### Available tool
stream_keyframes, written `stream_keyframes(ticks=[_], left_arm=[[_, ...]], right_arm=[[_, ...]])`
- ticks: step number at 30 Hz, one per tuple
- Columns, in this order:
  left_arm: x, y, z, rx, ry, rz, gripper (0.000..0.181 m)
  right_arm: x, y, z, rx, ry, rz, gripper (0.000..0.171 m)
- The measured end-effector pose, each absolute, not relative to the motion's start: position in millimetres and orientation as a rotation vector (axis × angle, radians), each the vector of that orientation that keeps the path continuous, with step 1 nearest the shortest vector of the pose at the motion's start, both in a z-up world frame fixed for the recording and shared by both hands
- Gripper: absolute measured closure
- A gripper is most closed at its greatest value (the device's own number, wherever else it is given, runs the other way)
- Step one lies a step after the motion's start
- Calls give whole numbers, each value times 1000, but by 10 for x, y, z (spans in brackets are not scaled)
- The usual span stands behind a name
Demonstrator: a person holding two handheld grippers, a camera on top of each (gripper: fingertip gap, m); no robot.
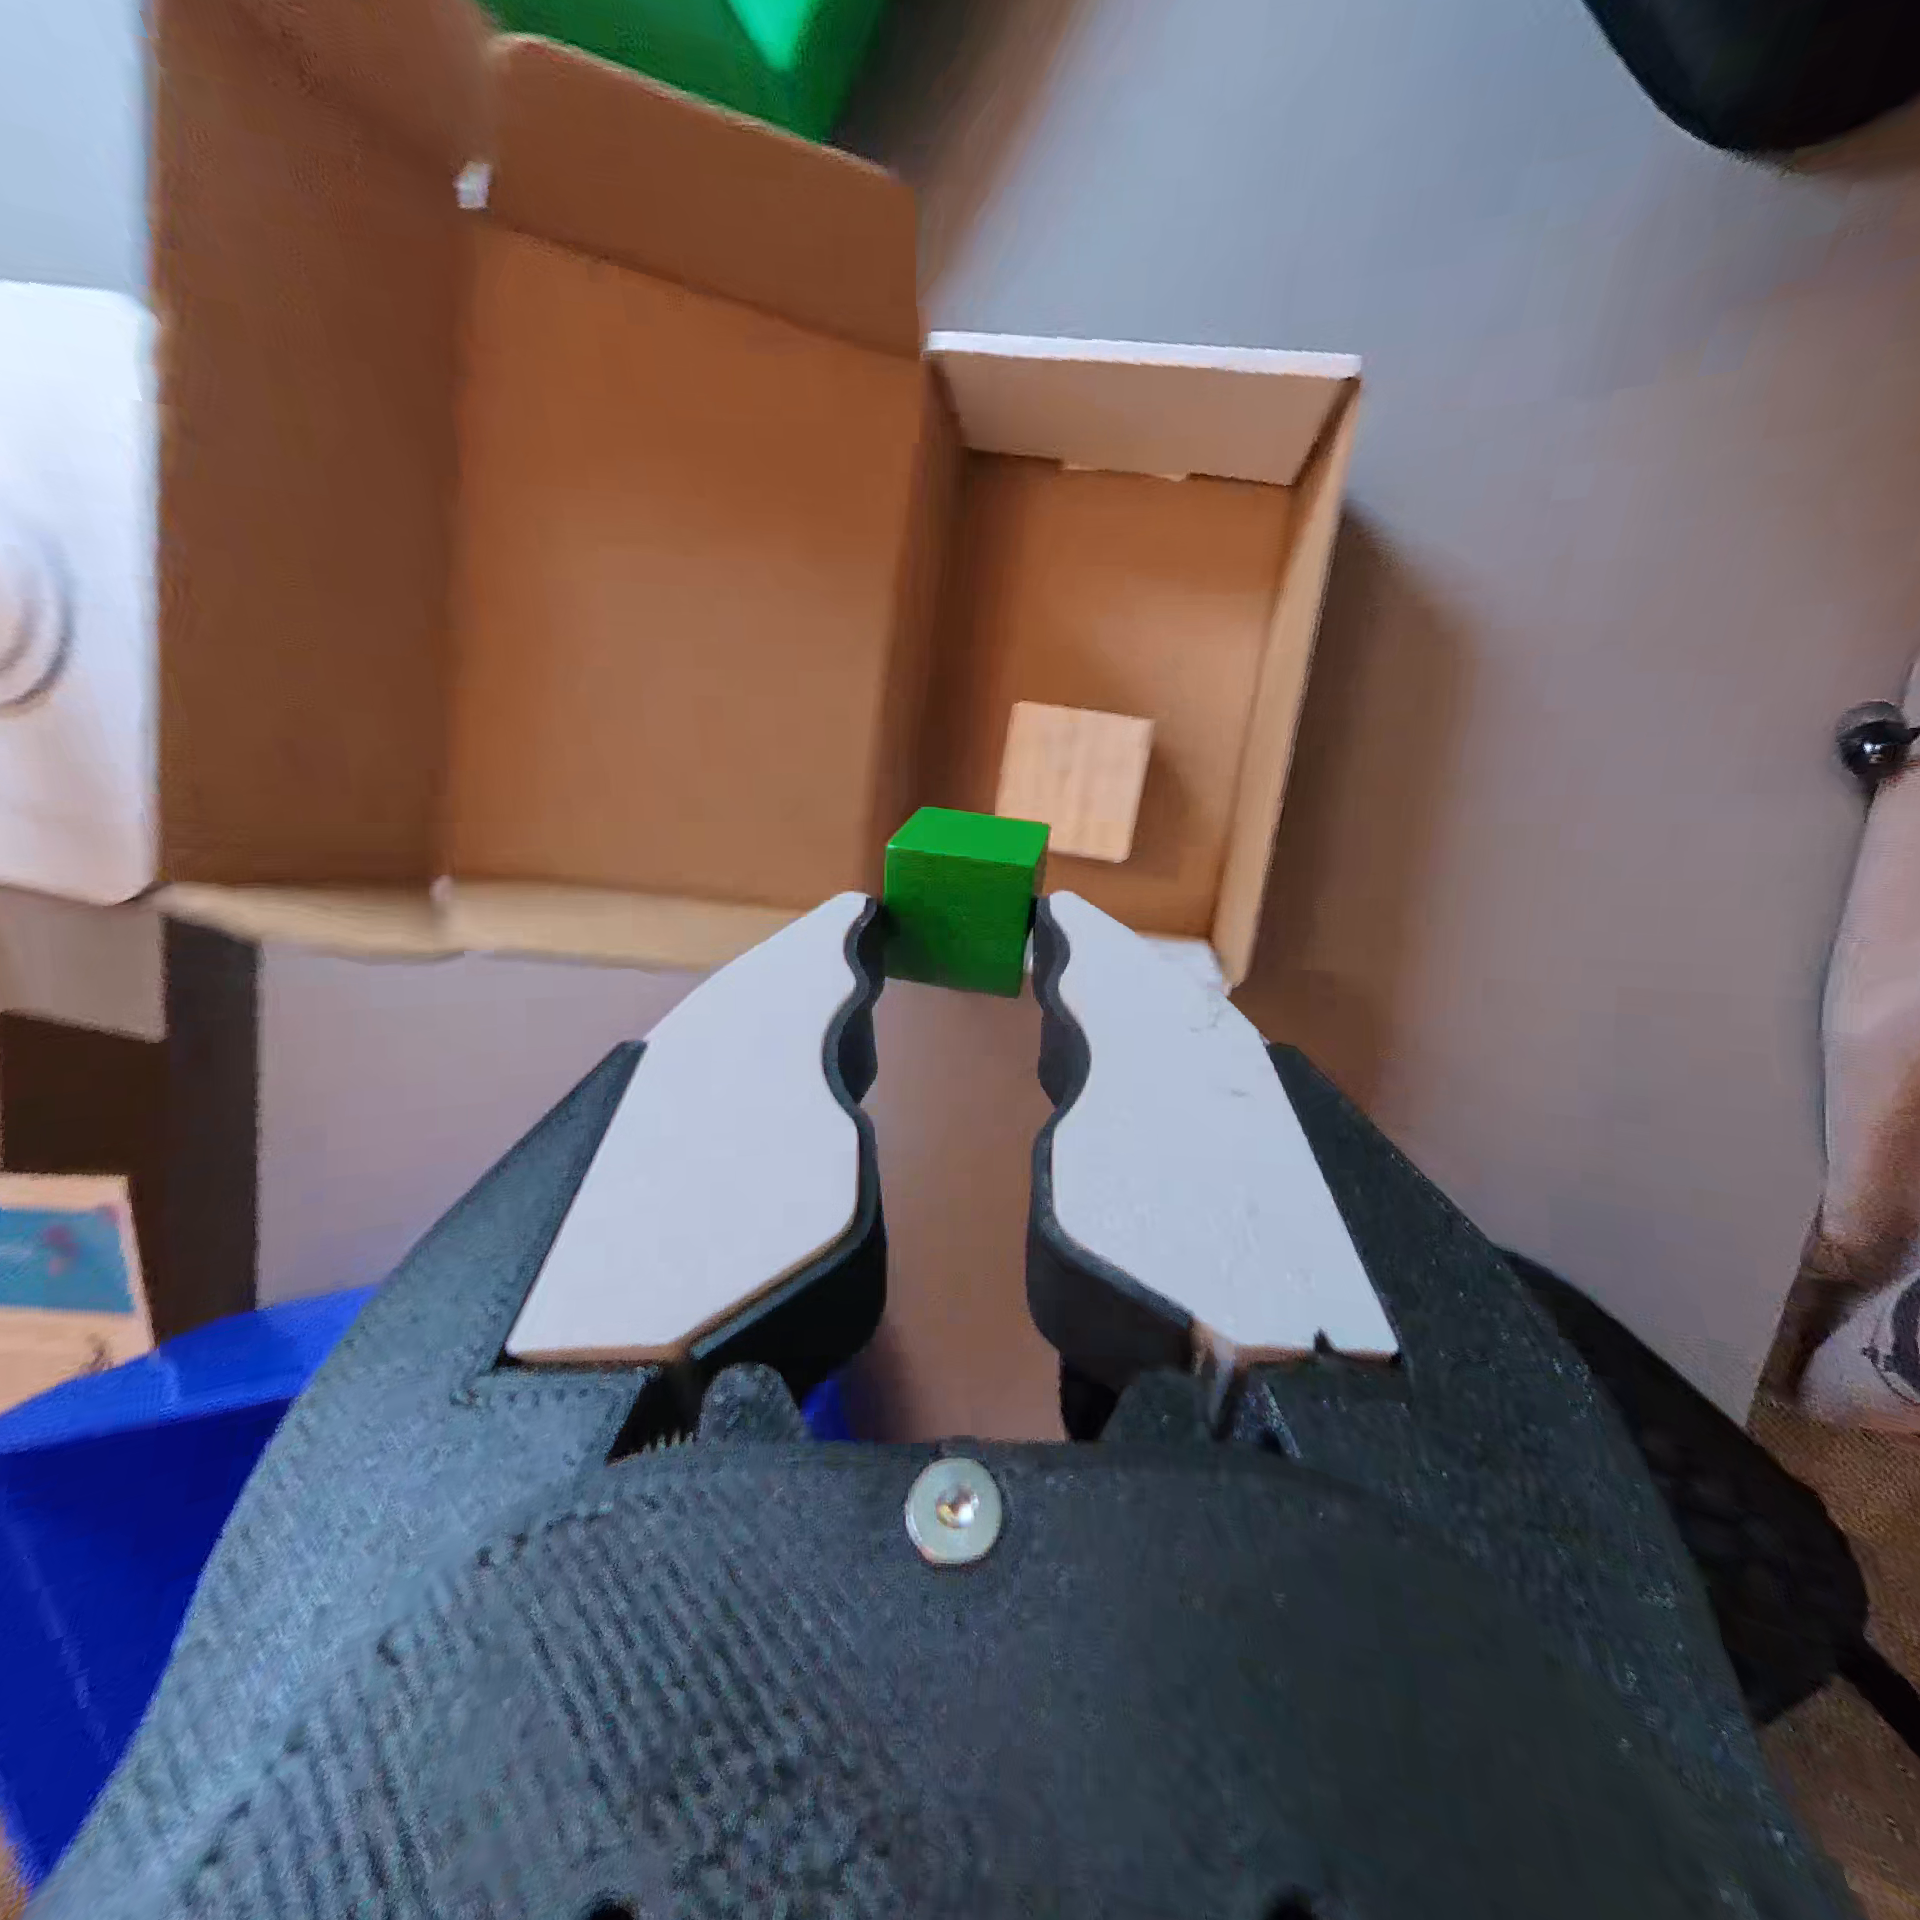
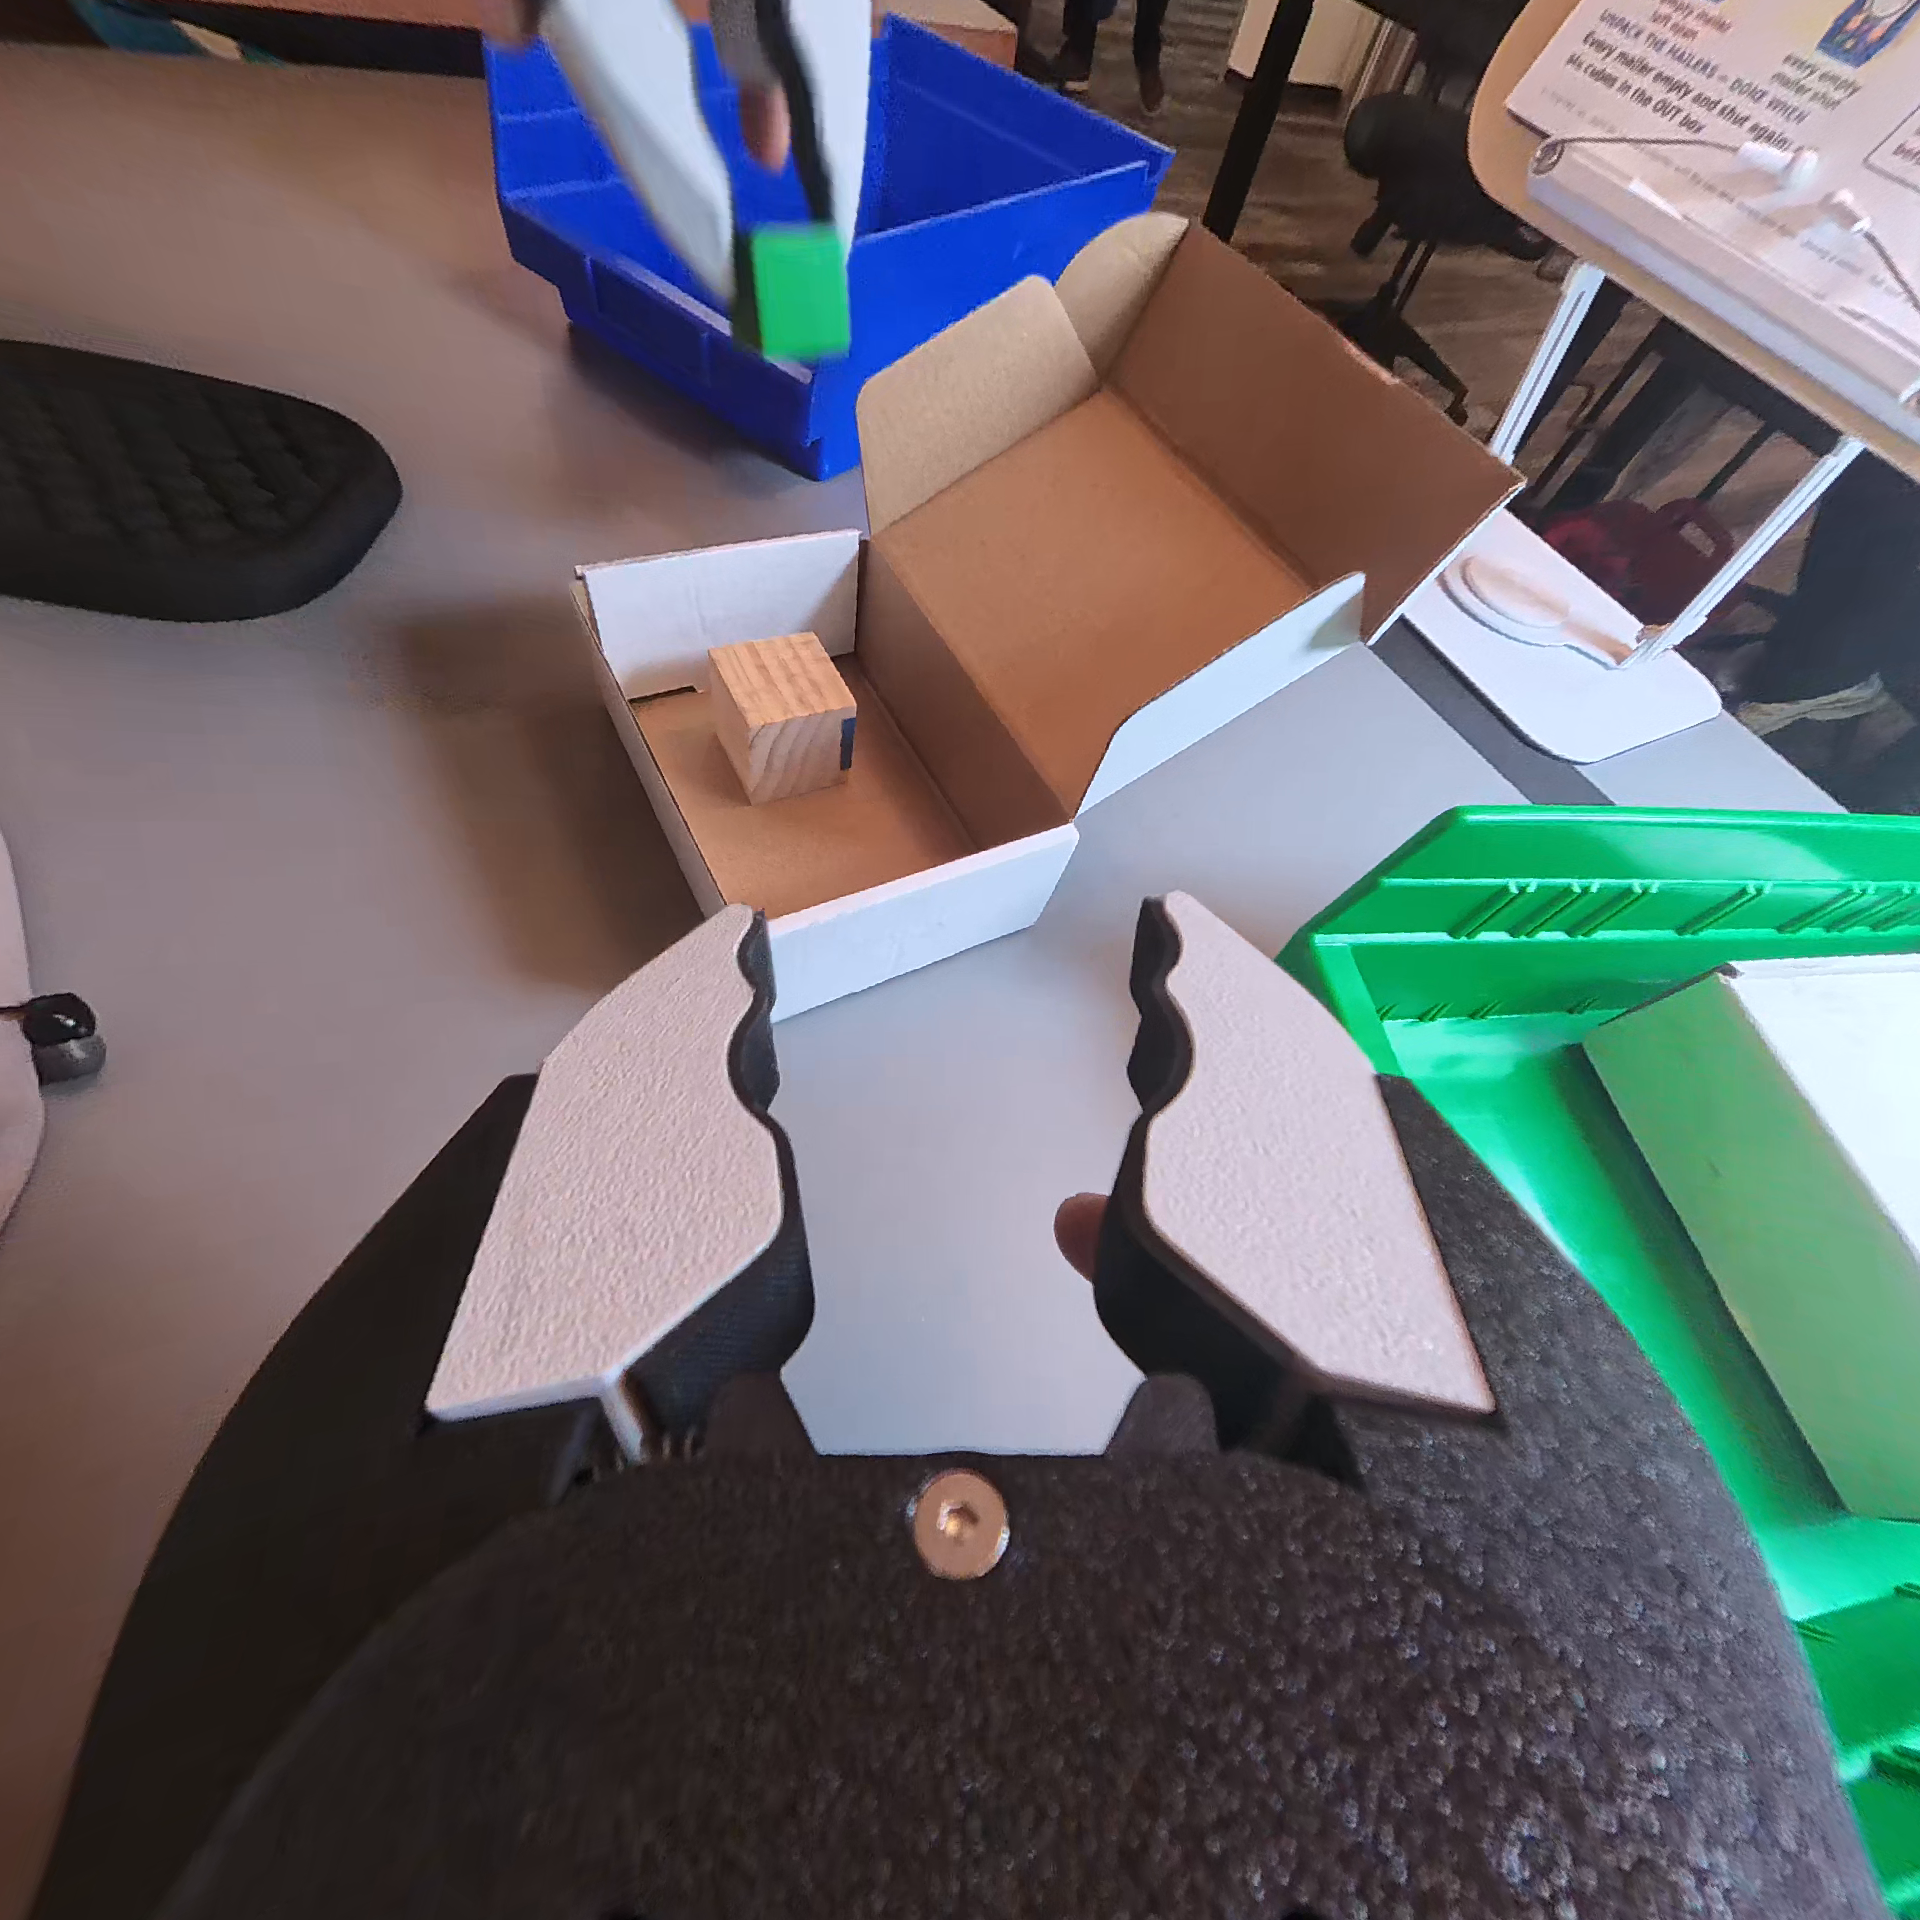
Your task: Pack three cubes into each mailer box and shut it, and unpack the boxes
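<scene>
My left gripper [image 1: 956,925] is shut on a green cube [image 1: 961,914] and holds it in the air above the near edge of the open mailer box [image 1: 1278,665]. A plain wooden cube [image 1: 1075,781] lies on the box floor. In the right wrist view the left gripper [image 2: 790,239] hangs blurred with the green cube [image 2: 798,293] above and behind the box [image 2: 914,930], whose lid [image 2: 1091,582] stands open; the wooden cube [image 2: 784,717] sits inside. My right gripper [image 2: 951,925] is open and empty, just in front of the box's near white wall.
A blue bin [image 2: 966,208] stands behind the box. A green bin [image 2: 1507,1143] holding a closed white mailer [image 2: 1766,1143] is at the right. A black pad [image 2: 156,478] lies at the left. A white stand [image 2: 1538,644] with a sheet sits at the table's far right. The gap from one gripper's tips to the other's is roughly 20 cm.
</scene>
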State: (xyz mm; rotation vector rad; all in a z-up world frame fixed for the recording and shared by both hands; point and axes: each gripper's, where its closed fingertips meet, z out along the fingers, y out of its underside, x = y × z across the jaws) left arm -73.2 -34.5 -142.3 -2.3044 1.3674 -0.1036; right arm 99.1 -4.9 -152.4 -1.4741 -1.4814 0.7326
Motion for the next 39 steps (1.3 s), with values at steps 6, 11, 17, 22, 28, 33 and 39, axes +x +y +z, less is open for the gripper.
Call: stream_keyframes(ticks=[6,11,17,22,28,33,39], left_arm=[[-297,-382,-2038,-2375,1505,-202,154],[-128,-316,-2160,-2360,1494,-254,154],[-22,-272,-2185,-2328,1534,-207,154],[33,-227,-2210,-2327,1554,-170,154],[20,-183,-2362,-2342,1594,-97,154],[-90,-172,-2491,-2300,1649,15,147],[-207,-135,-2122,-2234,1503,-34,139]], right_arm=[[1005,-39,-1488,-1473,-1463,727,105],[1003,-30,-1513,-1479,-1467,722,106],[996,-30,-1539,-1484,-1473,721,106],[1002,-24,-1535,-1486,-1466,722,107],[1004,-27,-1541,-1487,-1467,723,108],[1011,-23,-1543,-1489,-1464,728,109],[1021,-14,-1535,-1489,-1458,728,110]])
